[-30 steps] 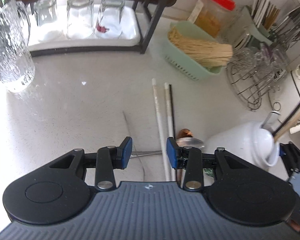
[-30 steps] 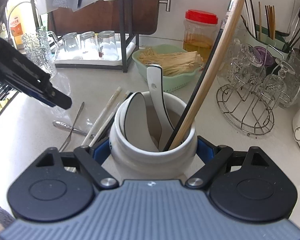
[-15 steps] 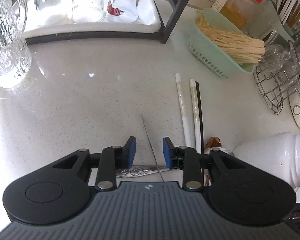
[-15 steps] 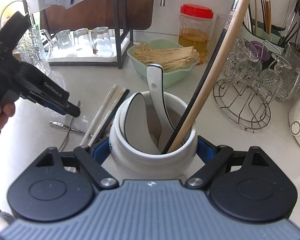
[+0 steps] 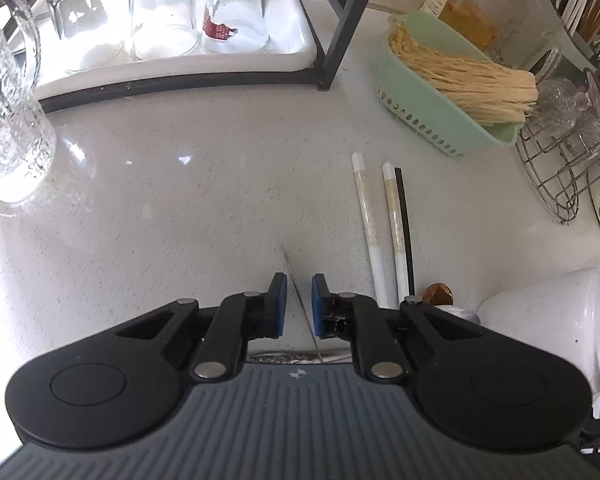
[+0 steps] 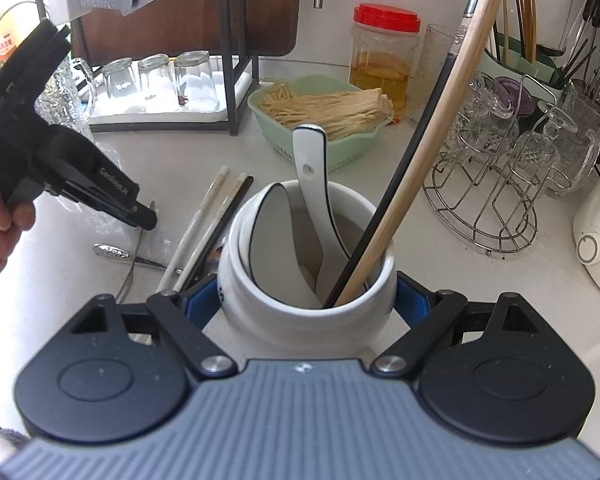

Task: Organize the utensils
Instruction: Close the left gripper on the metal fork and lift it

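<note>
Right gripper (image 6: pixel 306 304): my jaws are clamped on the white utensil crock (image 6: pixel 306 280), one blue pad on each flank; I hold it so that it stands steady and upright as the receiving vessel.
Crock contents: a white ceramic spoon (image 6: pixel 312 168), a second ladle-like spoon against the left wall, and a wooden stick (image 6: pixel 428 152) with a dark one beside it, all leaning out of the mouth.
Left gripper (image 5: pixel 299 304): jaws narrowed to a slim gap, pointed steeply down at the surface (image 5: pixel 180 208); the thin metal fork (image 5: pixel 300 300) lies between the blue pads, which do not visibly press on it yet.
Reason for pose: I judge the fork is the next item for the crock, so I straddle its flat shank.
Loose utensils: two white chopsticks (image 5: pixel 376 232) and a black one lie side by side just right of the fork; an embossed metal handle (image 6: pixel 112 252) crosses beneath the fork.
Change from earlier frames: my left jaws have just been closing, from a wide spread to this near pinch, and the left gripper has dropped lower and nearer the fork; the right grip on the crock is unchanged.
Bystanders: green basket of noodles (image 5: pixel 452 84), upturned glasses (image 5: pixel 160 12), untouched.
</note>
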